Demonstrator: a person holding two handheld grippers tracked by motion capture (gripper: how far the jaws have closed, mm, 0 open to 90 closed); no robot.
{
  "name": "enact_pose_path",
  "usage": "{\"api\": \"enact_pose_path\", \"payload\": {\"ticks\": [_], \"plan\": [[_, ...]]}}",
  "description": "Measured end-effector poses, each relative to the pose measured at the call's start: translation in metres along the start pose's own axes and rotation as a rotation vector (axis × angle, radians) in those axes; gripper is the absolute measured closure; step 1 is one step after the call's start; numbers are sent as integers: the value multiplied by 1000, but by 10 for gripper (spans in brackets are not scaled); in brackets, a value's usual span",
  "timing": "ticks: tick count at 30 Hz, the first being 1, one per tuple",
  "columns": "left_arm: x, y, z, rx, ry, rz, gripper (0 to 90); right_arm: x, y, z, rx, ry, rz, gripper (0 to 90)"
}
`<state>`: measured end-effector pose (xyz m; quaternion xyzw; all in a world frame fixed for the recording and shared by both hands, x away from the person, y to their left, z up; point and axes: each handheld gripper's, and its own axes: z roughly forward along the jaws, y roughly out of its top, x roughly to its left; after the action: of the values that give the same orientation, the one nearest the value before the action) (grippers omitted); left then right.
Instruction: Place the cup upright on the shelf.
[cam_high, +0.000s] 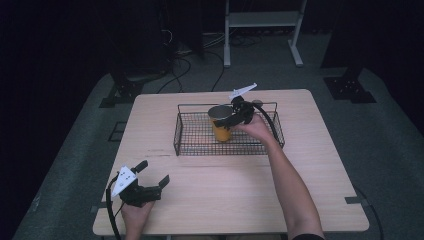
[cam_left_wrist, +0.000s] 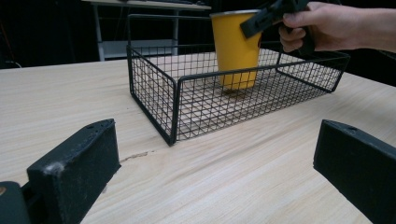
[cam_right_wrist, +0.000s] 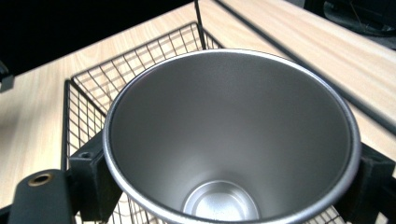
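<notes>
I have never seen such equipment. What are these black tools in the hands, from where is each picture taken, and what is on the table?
No robot is here: a person holds a two-jaw hand tool, called a gripper, in each hand. The high view looks down on a wooden table from above the person's side. The other two pictures come from small cameras riding on the grippers, looking along their black jaws.

On the table stands a black wire basket. Inside it a yellow cup stands upright, with a silver metal inside.

The right gripper has its jaws on both sides of the cup near the rim, as the right gripper view shows from above. It seems to hold the cup, whose base looks to be on the basket floor.

The left gripper rests near the table's front edge, jaws open, holding nothing, pointed toward the basket.
</notes>
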<state>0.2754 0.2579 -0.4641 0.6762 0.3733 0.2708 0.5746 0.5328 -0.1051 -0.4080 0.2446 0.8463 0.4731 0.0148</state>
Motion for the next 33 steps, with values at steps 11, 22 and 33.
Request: {"api": "enact_pose_path", "payload": {"ticks": [11,22,33], "plan": [[0,0,0,2,1,2,0,4,-7,2,35,5,-25,126],[0,0,0,3,3,4,0,12,-9,-1,64,-24,-86,119],[0,0,0,4,2,5,0,15,-9,-3,77,-33,-101,61]]}}
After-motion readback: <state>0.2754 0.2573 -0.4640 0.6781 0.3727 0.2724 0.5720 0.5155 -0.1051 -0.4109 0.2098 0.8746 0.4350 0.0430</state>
